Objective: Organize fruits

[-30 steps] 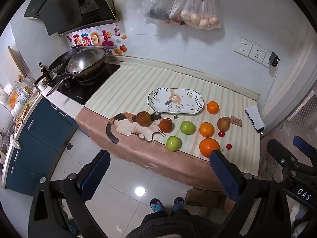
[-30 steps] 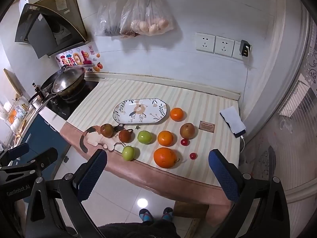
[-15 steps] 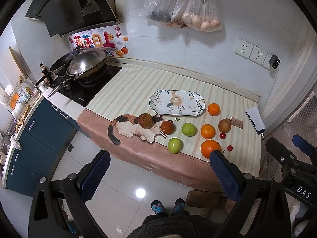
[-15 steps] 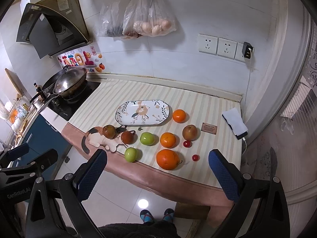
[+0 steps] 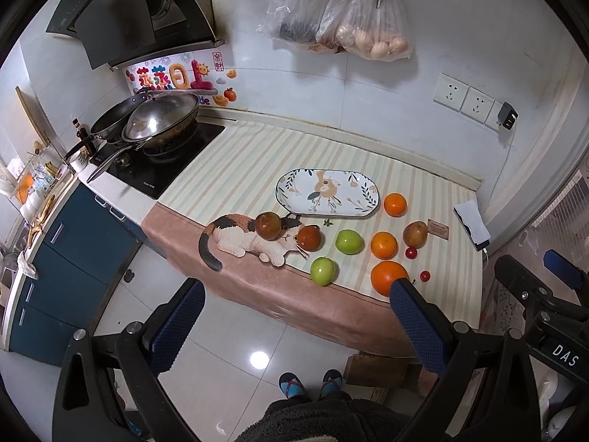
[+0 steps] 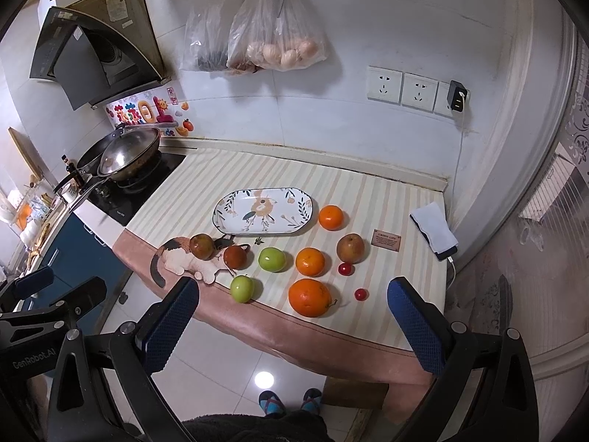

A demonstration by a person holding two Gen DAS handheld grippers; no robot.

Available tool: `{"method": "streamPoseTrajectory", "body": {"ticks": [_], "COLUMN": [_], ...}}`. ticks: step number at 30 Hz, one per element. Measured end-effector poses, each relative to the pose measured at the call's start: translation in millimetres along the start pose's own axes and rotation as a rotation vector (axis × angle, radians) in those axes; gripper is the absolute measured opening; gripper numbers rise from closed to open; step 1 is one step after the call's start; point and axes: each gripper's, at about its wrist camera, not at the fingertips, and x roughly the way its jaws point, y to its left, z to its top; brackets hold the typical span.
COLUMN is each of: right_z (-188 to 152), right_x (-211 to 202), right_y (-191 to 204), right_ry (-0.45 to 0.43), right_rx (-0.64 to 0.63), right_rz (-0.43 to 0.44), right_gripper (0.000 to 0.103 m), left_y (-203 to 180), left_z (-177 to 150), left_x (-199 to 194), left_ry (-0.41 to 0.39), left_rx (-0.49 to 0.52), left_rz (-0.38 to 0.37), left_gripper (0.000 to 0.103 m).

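An oval patterned plate (image 5: 327, 193) (image 6: 263, 210) lies bare on the striped counter cloth. In front of it sit several fruits: a big orange (image 6: 309, 297) (image 5: 386, 276), two smaller oranges (image 6: 310, 261) (image 6: 331, 217), two green apples (image 6: 272, 259) (image 6: 242, 288), brownish-red fruits (image 6: 202, 246) (image 6: 235, 256) (image 6: 350, 248) and two cherry tomatoes (image 6: 345, 268) (image 6: 361, 294). My left gripper (image 5: 294, 316) and my right gripper (image 6: 291, 313) both hang open over the floor, short of the counter's front edge, holding nothing.
A stove with a wok (image 5: 158, 121) stands at the counter's left end. A phone under a white cloth (image 6: 434, 230) and a small brown card (image 6: 385, 238) lie at the right. Bags (image 6: 276, 37) hang on the wall. The person's slippered feet (image 6: 289, 399) stand on the tiled floor.
Both grippers have crept slightly closer to the counter, so the fruits sit a little lower and larger in view. Nothing on the counter has moved.
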Motion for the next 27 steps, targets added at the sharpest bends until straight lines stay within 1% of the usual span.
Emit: {"method": "streamPoseTrajectory", "body": {"ticks": [19, 27], "right_z": [-2.3, -0.6], "right_x": [-1.6, -7.6], "right_y": [0.0, 2.4], "right_ry": [-0.001, -0.006], "right_rx": [0.003, 0.011], "right_rz": [0.002, -0.004], "right_gripper": [0.103, 0.103], "left_y": [-1.4, -9.2], "left_z": [0.1, -0.2], "left_x": [0.2, -1.0], "left_ry": [0.001, -0.005], "left_rx": [-0.001, 0.005], "left_rz": [-0.004, -0.007], "left_gripper": [0.103, 0.103]}}
